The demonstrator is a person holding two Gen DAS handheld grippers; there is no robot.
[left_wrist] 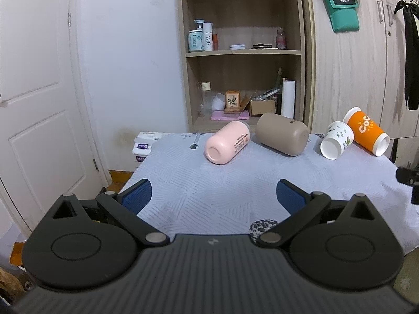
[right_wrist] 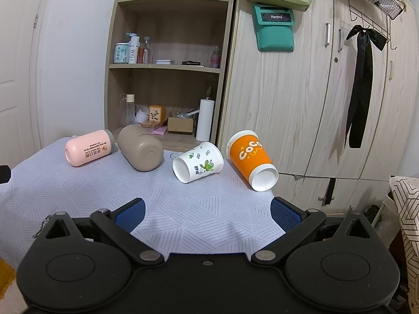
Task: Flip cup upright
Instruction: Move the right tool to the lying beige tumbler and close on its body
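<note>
Left tool (left_wrist: 213,195) spread, level, cup-facing

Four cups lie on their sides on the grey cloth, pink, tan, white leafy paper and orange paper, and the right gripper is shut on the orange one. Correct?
Not quite. The right gripper is open and holds nothing, short of the orange paper cup, as the right wrist view shows. The pink cup, tan cup and white leaf-print paper cup do lie on their sides on the grey cloth.

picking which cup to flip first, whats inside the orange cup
Nothing can be seen inside: the orange cup lies on its side on the tablecloth, its bottom end facing both cameras and its mouth turned toward the wardrobe, so the inside is hidden.
</note>
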